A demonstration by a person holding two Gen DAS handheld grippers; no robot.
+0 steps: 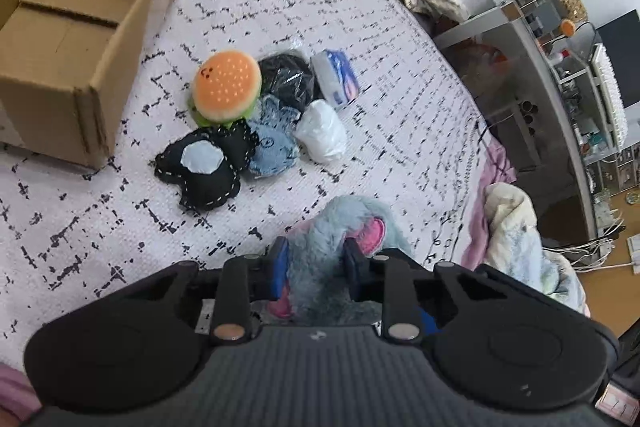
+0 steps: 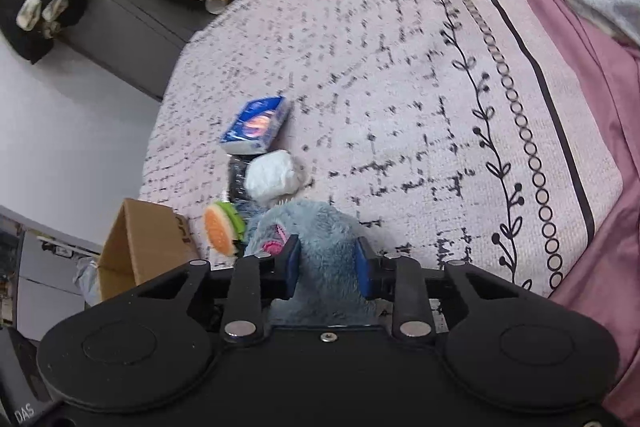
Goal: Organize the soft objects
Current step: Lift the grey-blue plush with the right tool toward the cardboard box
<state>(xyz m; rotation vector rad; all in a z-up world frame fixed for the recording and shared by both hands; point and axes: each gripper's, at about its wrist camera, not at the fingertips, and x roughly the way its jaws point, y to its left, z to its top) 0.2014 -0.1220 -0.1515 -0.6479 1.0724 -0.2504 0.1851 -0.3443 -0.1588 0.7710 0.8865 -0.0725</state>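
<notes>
Bed w/ a pale woven bedspread (image 1: 360,27) printed in black dashes, seen from two wrist cams. Count: 1 open brown cardboard box (image 1: 80,39), empty inside, at upper left of the left view; 7 soft items in all.

Six sit in a tight cluster just right of the box:
- 1 round orange-topped burger plush w/ green edge (image 1: 226,87)
- 1 black felt stuffed shape w/ white stitching and a white patch (image 1: 204,167)
- 1 light-blue denim stuffed piece (image 1: 272,139)
- 1 black item in clear plastic wrap (image 1: 290,75)
- 1 white crumpled plastic bundle (image 1: 322,131)
- 1 blue-and-white tissue pack (image 1: 336,77)

The burger touches the black felt shape and the denim piece; the others lie pressed close around.

The 7th, a fluffy grey-blue plush toy w/ pink ear patches (image 1: 352,223), lies on the bedspread nearer the cams, apart from the cluster. Both tools are on it.

Left tool (image 1: 316,259): angled down toward the bed, narrow, blue pads pressed into the fur on either side.

Right tool (image 2: 329,259): also tilted down, narrow, pads squeezing the same plush's fur from another side. In this view the burger plush and box lie to its left.
</notes>
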